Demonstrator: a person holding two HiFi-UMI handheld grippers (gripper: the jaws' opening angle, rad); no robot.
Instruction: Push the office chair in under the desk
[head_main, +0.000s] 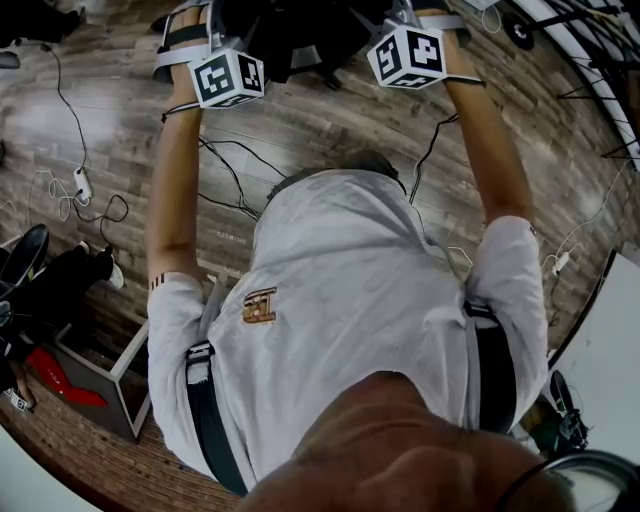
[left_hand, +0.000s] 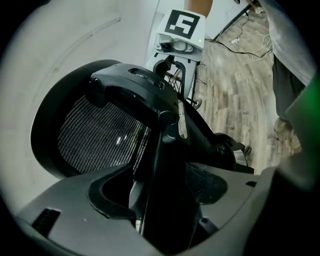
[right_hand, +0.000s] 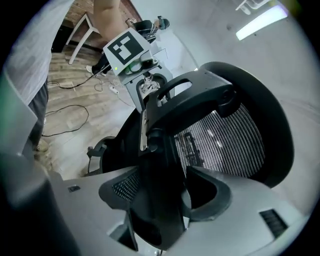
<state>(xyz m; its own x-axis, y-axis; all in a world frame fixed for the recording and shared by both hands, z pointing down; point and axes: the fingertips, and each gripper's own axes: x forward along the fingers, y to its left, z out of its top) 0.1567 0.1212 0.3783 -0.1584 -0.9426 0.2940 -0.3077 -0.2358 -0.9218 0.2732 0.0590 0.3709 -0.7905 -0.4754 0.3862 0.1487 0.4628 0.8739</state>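
The black office chair (head_main: 290, 35) shows at the top of the head view, beyond my outstretched arms. Its mesh back (left_hand: 100, 135) fills the left gripper view and its mesh back (right_hand: 225, 135) fills the right gripper view. My left gripper (left_hand: 165, 192) stands open, with the upright edge of the chair's back frame (left_hand: 167, 165) between its jaws and a gap beside it. My right gripper (right_hand: 165, 192) is open too, astride the opposite edge of the frame (right_hand: 160, 170). Each gripper's marker cube (head_main: 228, 77) (head_main: 410, 55) is in view.
Black cables (head_main: 232, 172) and a white power strip (head_main: 82, 185) lie on the wooden floor (head_main: 120, 110). An open box (head_main: 112, 385) with a red item stands at the lower left. A white surface (head_main: 612, 360) runs along the right edge.
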